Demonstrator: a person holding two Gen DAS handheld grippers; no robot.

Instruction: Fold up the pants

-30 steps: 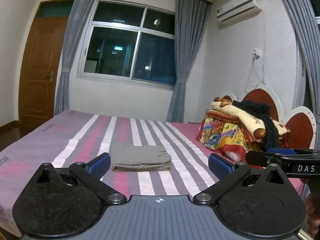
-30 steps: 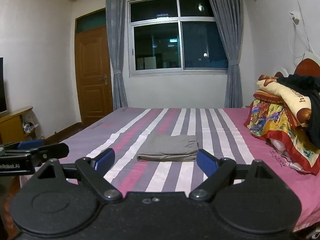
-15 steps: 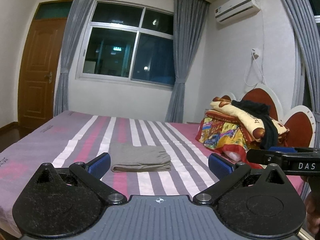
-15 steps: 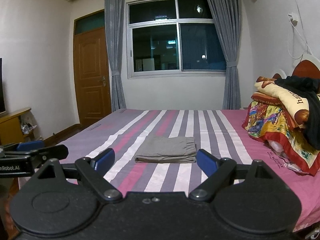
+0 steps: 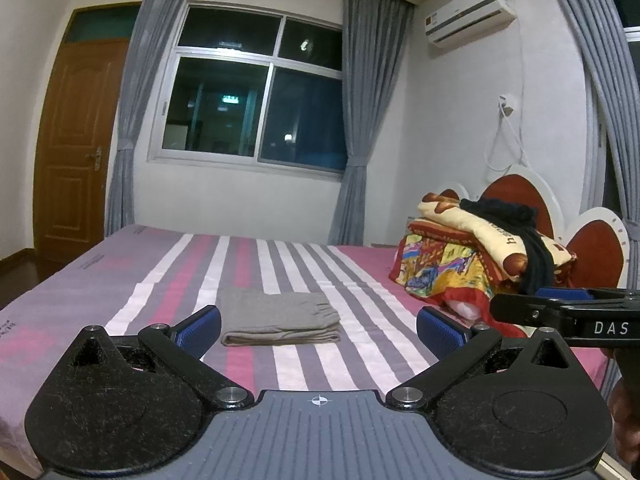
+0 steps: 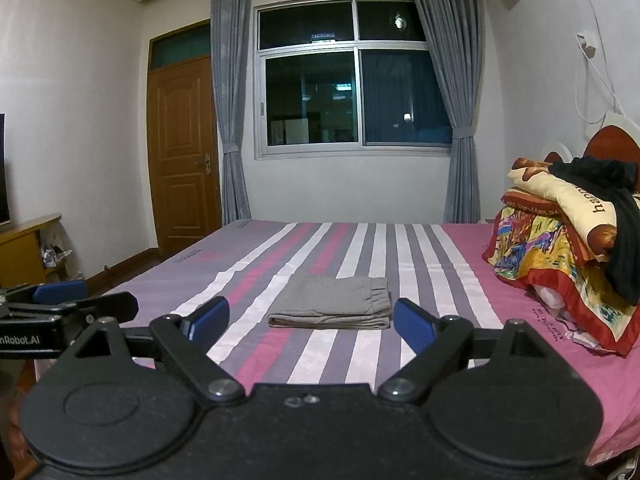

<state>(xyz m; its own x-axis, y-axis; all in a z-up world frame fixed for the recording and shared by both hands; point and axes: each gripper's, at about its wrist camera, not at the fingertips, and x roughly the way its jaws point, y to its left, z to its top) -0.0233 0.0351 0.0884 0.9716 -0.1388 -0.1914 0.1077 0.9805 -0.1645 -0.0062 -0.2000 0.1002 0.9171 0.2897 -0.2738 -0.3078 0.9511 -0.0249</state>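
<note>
- The bed (image 5: pixel 168 280), covered by a sheet striped in purple, white and pink, filled the middle of both views and served as the landmark.
- Beyond the bed's far edge stood a dark window (image 6: pixel 352 80) flanked by grey curtains (image 6: pixel 232 92); left of it, a brown wooden door (image 6: pixel 180 152).
- An air conditioner (image 5: pixel 470 12) hung high on the wall above the bed's head end.
- At the bed's head end, against a red and white headboard (image 5: pixel 516 192), lay a pile of bright bedding (image 5: pixel 452 268) with a black garment (image 5: pixel 532 248) draped over it.
- The grey pants (image 5: pixel 280 316), folded into a flat rectangle, lay near the middle of the bed, nothing resting on them.
- The left gripper (image 5: pixel 318 326) was held off the bed's near edge, jaws wide apart and empty; the pants lay ahead of it, apart from both blue pads, slightly nearer the left one.
- The right gripper (image 6: pixel 310 320) was likewise held off the near edge, jaws spread wide and empty; the pants appeared between its pads but farther off, untouched.
- Each gripper's arm intruded at the edge of the other's view, clear of the pants.
</note>
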